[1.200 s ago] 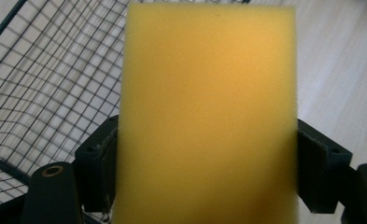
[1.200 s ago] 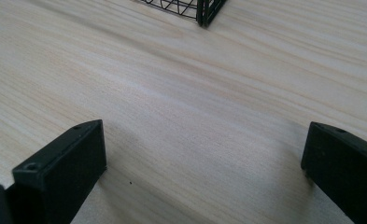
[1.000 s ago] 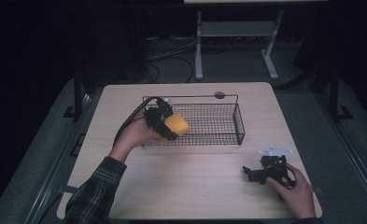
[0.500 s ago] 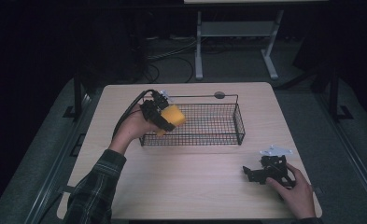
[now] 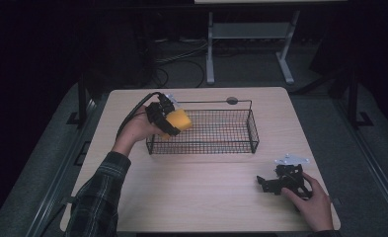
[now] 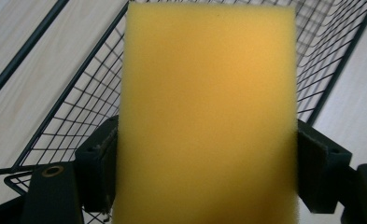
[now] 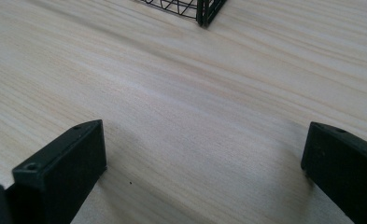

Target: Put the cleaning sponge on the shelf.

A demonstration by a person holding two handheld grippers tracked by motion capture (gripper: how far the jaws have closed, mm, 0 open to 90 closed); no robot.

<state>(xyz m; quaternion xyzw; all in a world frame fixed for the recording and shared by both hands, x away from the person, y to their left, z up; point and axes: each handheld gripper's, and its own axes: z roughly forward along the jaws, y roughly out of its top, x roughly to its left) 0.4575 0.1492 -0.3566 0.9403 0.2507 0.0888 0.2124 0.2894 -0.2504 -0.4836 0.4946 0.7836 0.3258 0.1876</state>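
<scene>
Left gripper point(image 5: 171, 121) fingers pinch yellow sponge point(image 6: 207, 116) over wire basket's point(image 5: 253, 133) left end; right gripper point(image 5: 273, 183) fingers spread, resting on surface point(image 5: 201, 197).

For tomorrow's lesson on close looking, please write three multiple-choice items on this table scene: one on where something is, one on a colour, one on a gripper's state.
1. Where is the sponge?
A. flat on the table beside the right hand
B. held at the left end of the wire basket
C. on the floor

2. What colour is the sponge?
A. yellow
B. blue
C. white

3. How do the jaws of the right gripper stand?
A. shut on the sponge
B. shut on the basket's wire
C. open, with nothing between them

Answers:
1 B, since the high view shows the left gripper holding it at the basket's left end.
2 A, as the left gripper view shows a yellow block clamped between the black jaws.
3 C, because the right gripper view shows bare table between two jaws set wide apart.
</scene>
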